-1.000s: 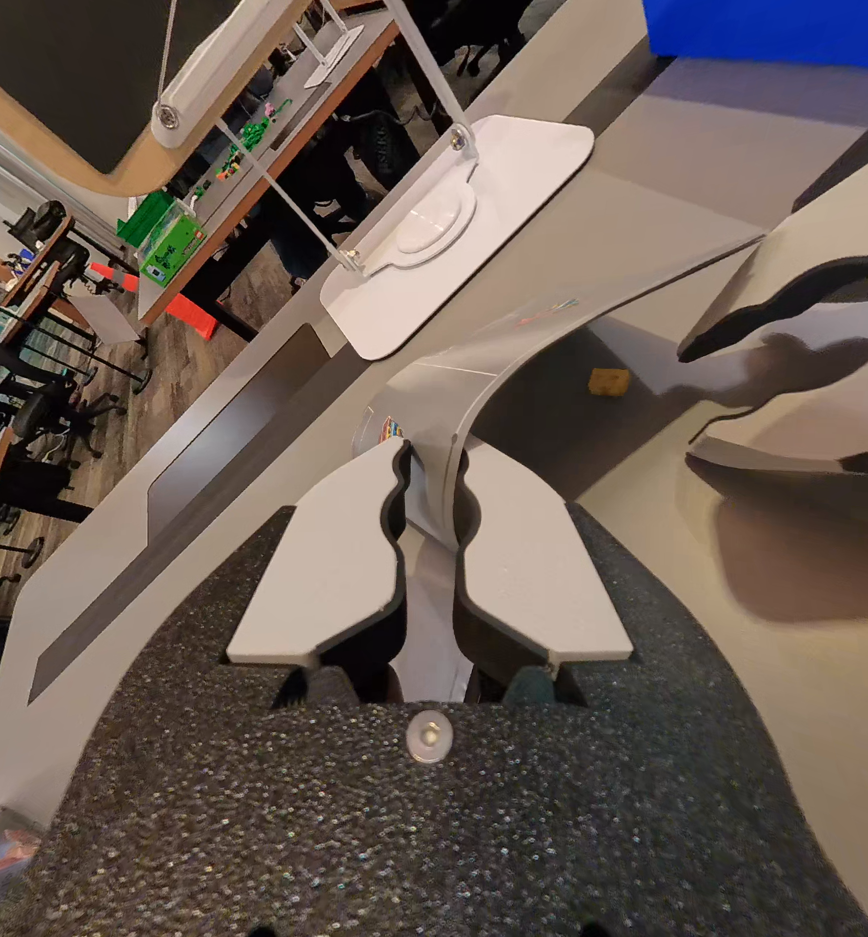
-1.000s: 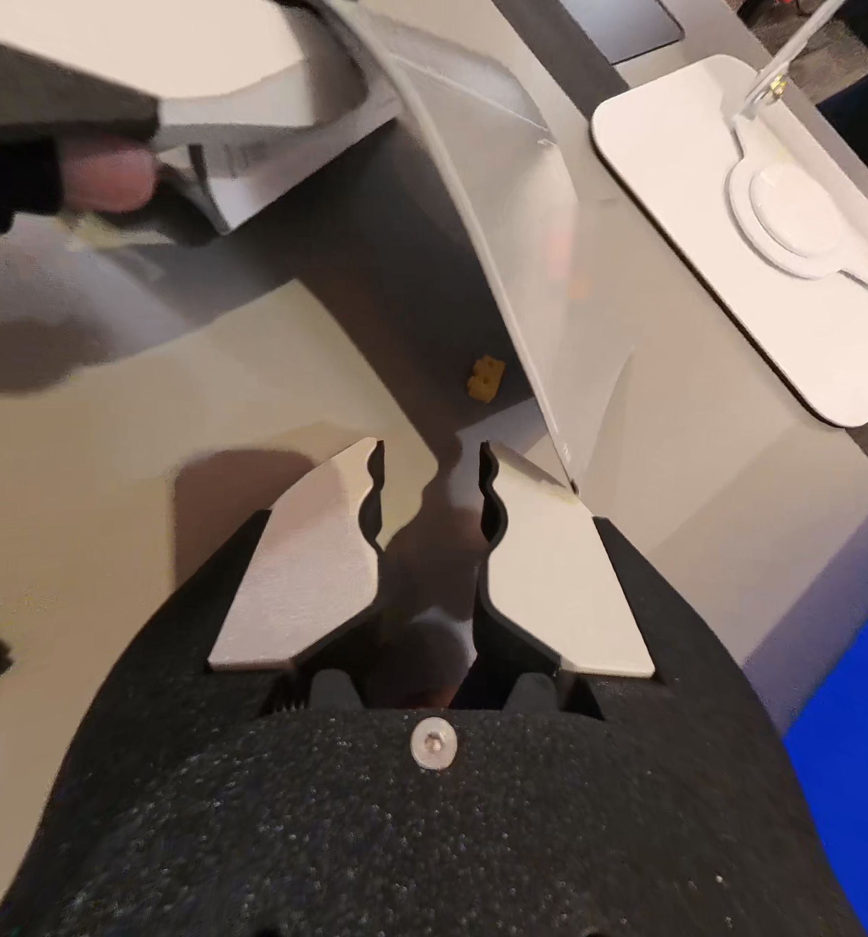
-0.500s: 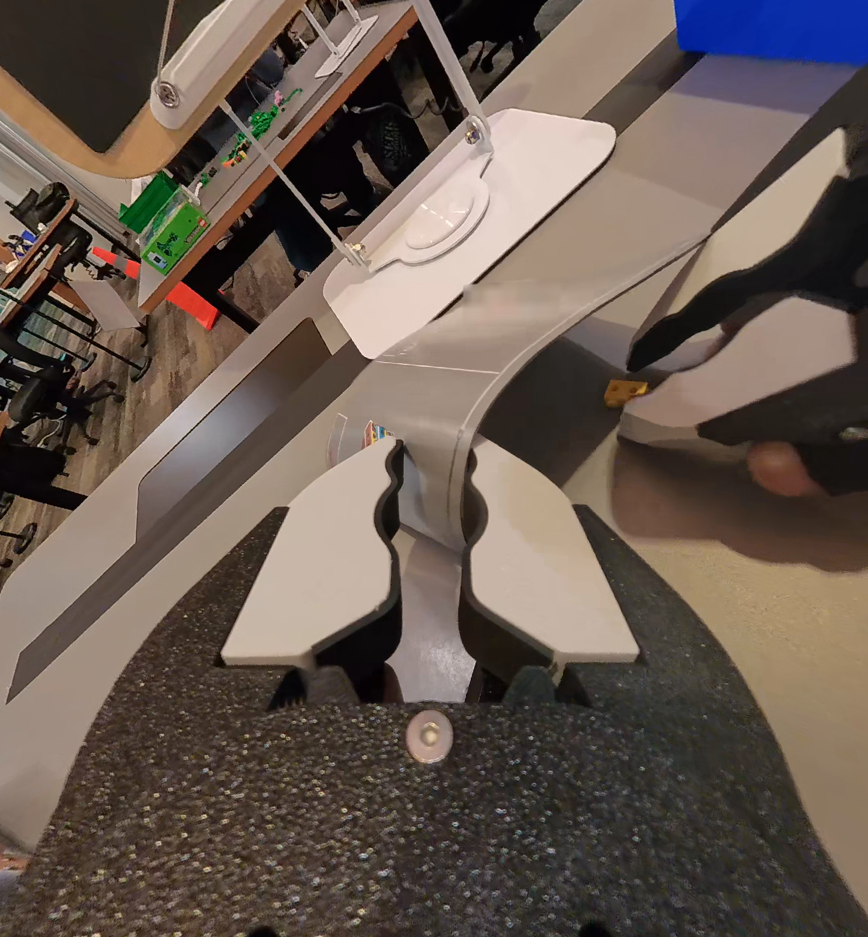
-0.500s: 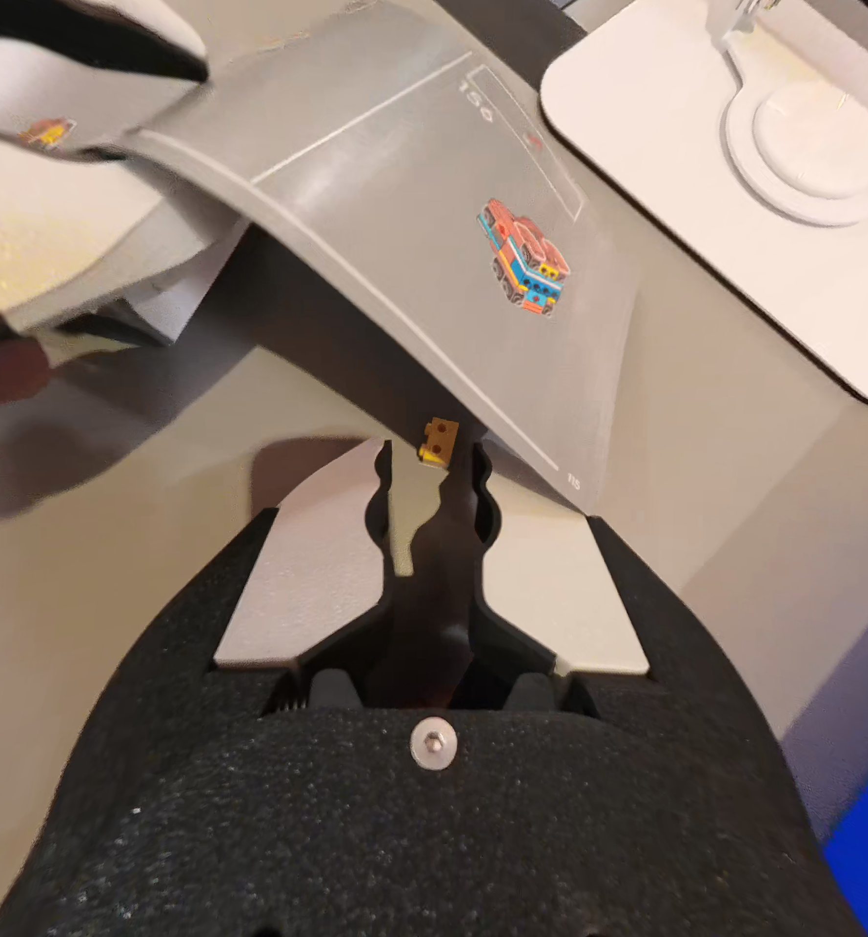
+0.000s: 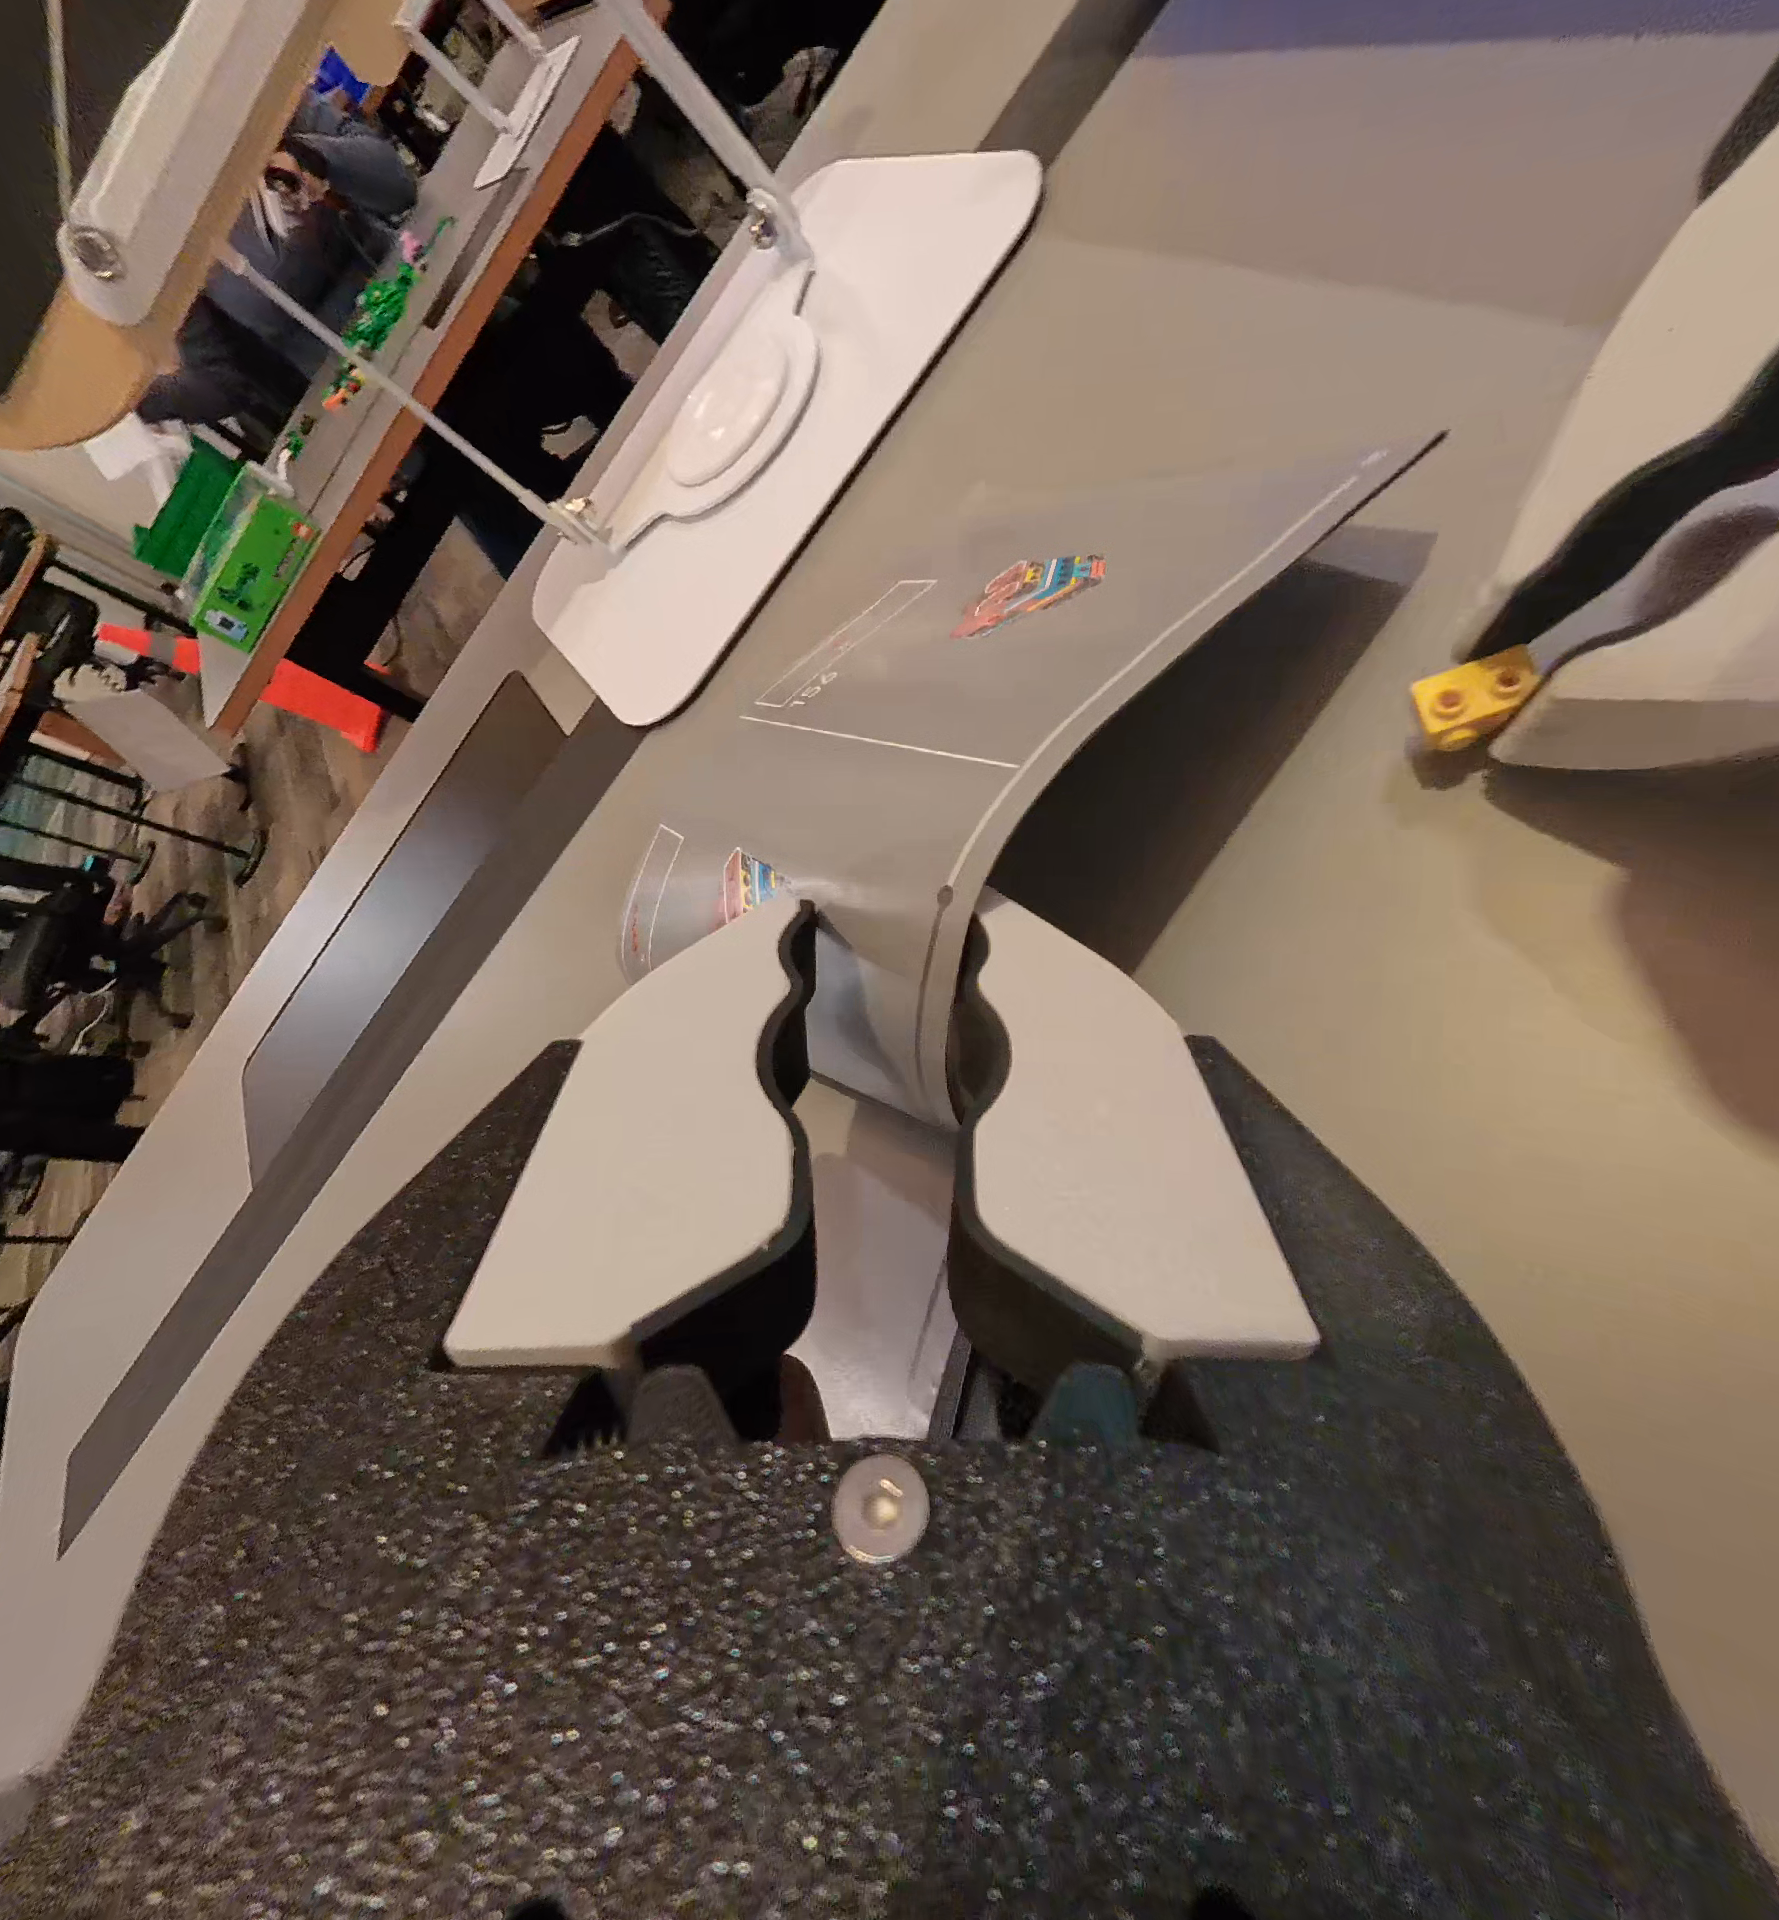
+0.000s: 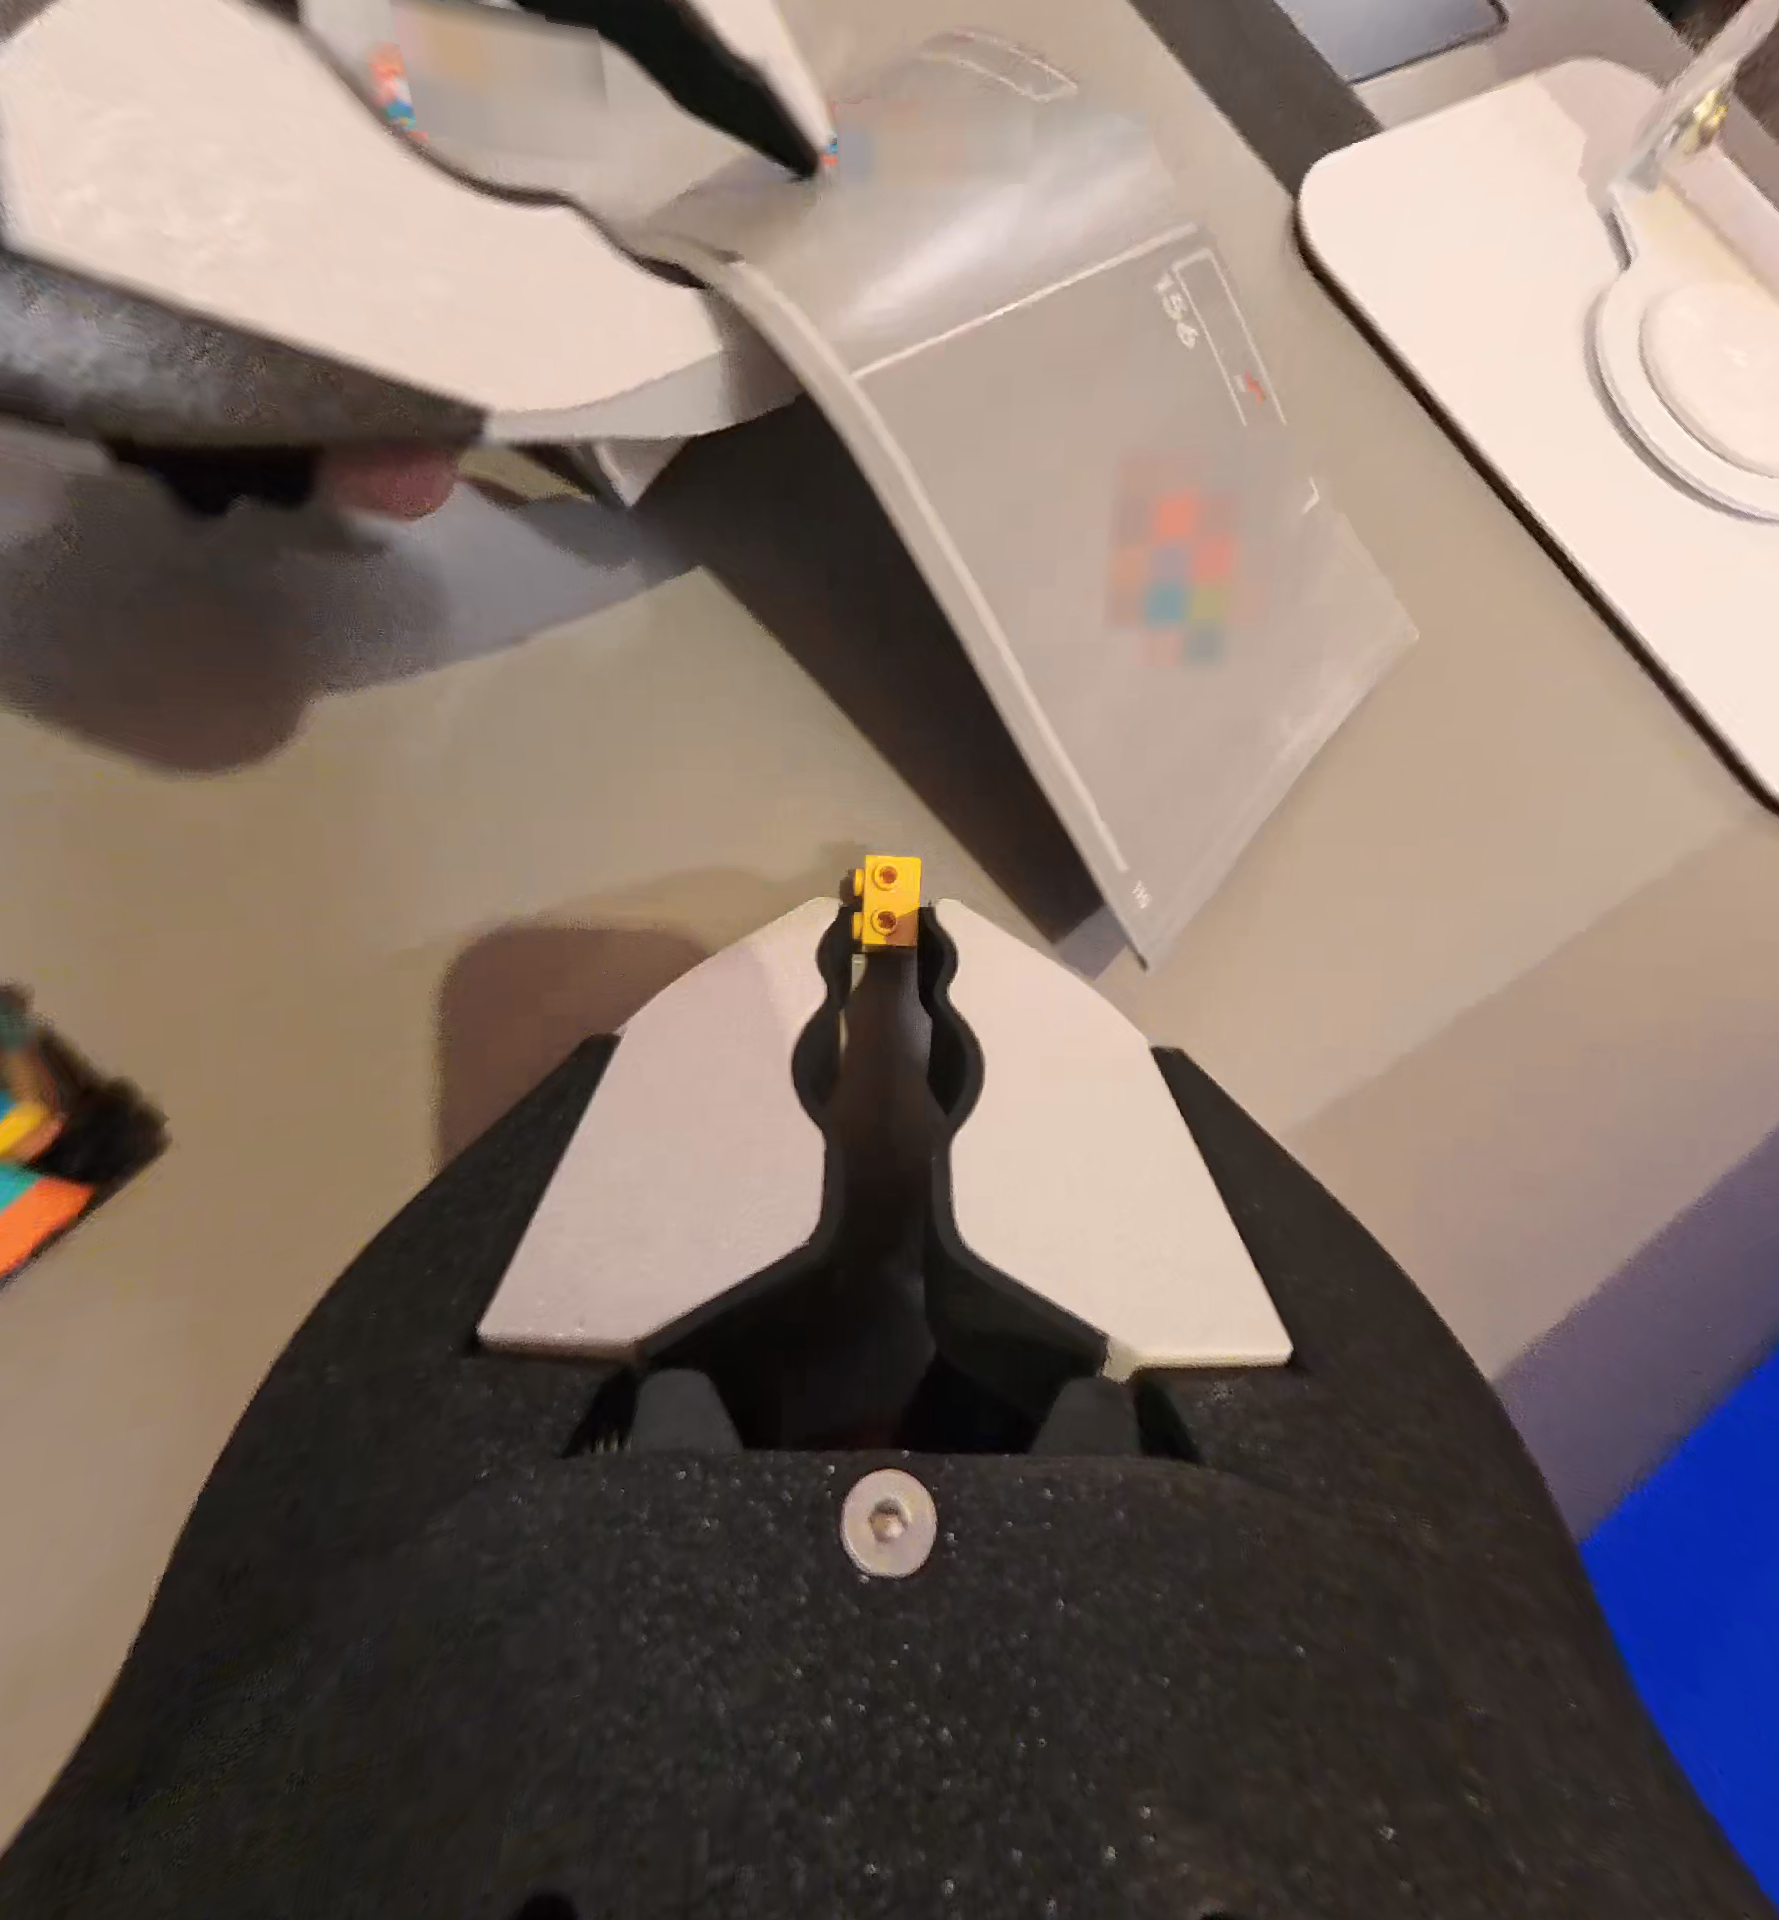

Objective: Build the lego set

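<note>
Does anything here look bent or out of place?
Yes: the instruction booklet is curled up off the table, its edge clamped in the left gripper. The right gripper pinches a yellow brick.

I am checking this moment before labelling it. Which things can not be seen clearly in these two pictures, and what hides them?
- Partly built lego model: right wrist view, cut by the left edge and blurred.
- Instruction booklet: left wrist view, its lower part is hidden between the left gripper fingers; in the right wrist view one drawing is mosaicked.
- Yellow brick: held at the right gripper tips; its back is hidden.
</note>
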`<state>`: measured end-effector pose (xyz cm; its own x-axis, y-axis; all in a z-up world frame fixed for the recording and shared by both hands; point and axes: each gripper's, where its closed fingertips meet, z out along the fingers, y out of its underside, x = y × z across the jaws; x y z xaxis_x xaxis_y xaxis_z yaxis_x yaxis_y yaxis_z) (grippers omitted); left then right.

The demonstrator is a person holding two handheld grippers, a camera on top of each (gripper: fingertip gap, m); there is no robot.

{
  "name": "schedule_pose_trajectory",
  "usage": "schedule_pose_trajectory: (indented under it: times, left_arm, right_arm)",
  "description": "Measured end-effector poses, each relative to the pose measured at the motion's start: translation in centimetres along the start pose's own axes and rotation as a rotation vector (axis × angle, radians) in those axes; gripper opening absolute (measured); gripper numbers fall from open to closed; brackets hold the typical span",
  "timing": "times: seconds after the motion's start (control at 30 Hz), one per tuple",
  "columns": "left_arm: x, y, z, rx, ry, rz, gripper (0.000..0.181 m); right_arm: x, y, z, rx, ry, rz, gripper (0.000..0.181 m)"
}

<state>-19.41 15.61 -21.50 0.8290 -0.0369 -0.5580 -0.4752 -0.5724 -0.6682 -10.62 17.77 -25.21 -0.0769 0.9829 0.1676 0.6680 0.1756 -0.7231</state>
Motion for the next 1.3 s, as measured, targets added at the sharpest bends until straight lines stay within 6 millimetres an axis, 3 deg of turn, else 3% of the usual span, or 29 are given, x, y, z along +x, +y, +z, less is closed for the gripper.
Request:
schedule_pose_trajectory:
  times: [0.27,0.43,0.5,0.63,0.73,0.9,1.3]
  left_arm:
    - [3.5,0.3,-2.3,-0.009,0.21,0.084,0.034]
    - [5.6,-1.4,-5.4,0.118,0.554,-0.173,0.058]
    - [5.5,-2.3,-7.3,0.196,0.679,-0.282,0.066]
    - [4.5,-4.2,-11.7,0.428,0.916,-0.493,0.065]
    - [4.5,-5.5,-13.9,0.55,1.112,-0.657,0.058]
    - [7.5,-6.2,-15.1,0.499,1.434,-0.807,0.05]
    - [10.4,-7.0,-17.9,0.5,1.691,-0.771,0.034]
  right_arm:
    - [-2.9,0.9,-4.0,0.144,-0.061,-0.122,0.011]
    - [-4.2,0.1,-5.5,0.26,-0.126,-0.185,0.011]
    - [-4.6,-0.3,-6.1,0.315,-0.147,-0.222,0.011]
    - [-5.7,-2.2,-8.2,0.5,-0.152,-0.346,0.011]
    - [-7.3,-3.7,-10.2,0.661,-0.163,-0.447,0.011]
    - [-9.8,-5.1,-12.0,0.796,-0.149,-0.599,0.011]
    - [-12.1,-6.6,-14.1,0.916,-0.145,-0.664,0.011]
